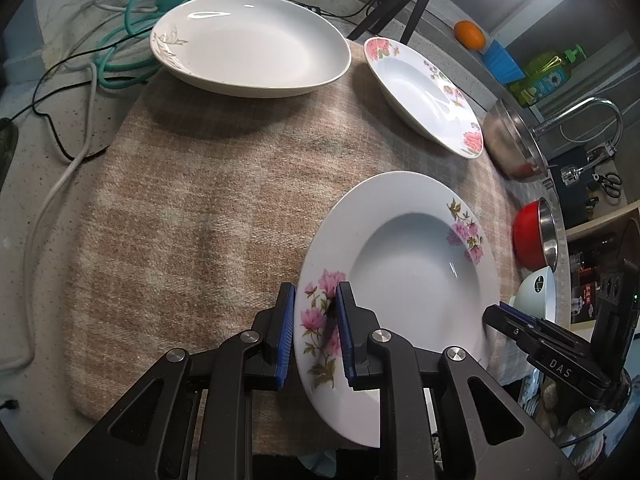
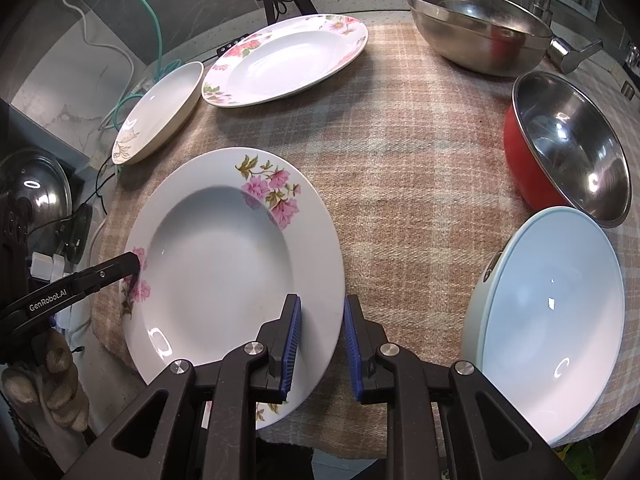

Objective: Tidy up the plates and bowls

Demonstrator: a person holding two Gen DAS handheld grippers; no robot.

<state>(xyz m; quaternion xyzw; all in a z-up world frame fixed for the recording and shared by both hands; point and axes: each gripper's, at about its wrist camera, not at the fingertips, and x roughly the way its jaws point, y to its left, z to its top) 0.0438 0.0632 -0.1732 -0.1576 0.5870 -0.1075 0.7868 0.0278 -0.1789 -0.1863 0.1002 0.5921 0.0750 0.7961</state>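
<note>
Plates sit across a checked cloth (image 2: 400, 152) on the surface: at the far left a cream one with a leaf print (image 1: 248, 44), next a white one ringed with red flowers (image 1: 424, 92), and nearest, a deep plate with pink blossoms (image 2: 224, 272) that both grippers have taken by opposite edges. The left gripper (image 1: 314, 332) has its blue fingers (image 1: 285, 336) closed over the flowered rim, one finger above and one under it; the right gripper (image 2: 320, 344) pinches the near rim the same way. Further right stand a large steel bowl (image 2: 476, 28), a red bowl with a steel lining (image 2: 568, 148) and a pale blue bowl (image 2: 552, 320). I'd judge the plate stiff, glazed and slippery, fairly heavy and quick to chip, so the flat rim is the place to hold it, kept level with both grips even. Written on the left gripper is "GenRobot.AI"; the right one reads "DAS". A gloved hand (image 2: 44, 380) carries the left gripper.
</note>
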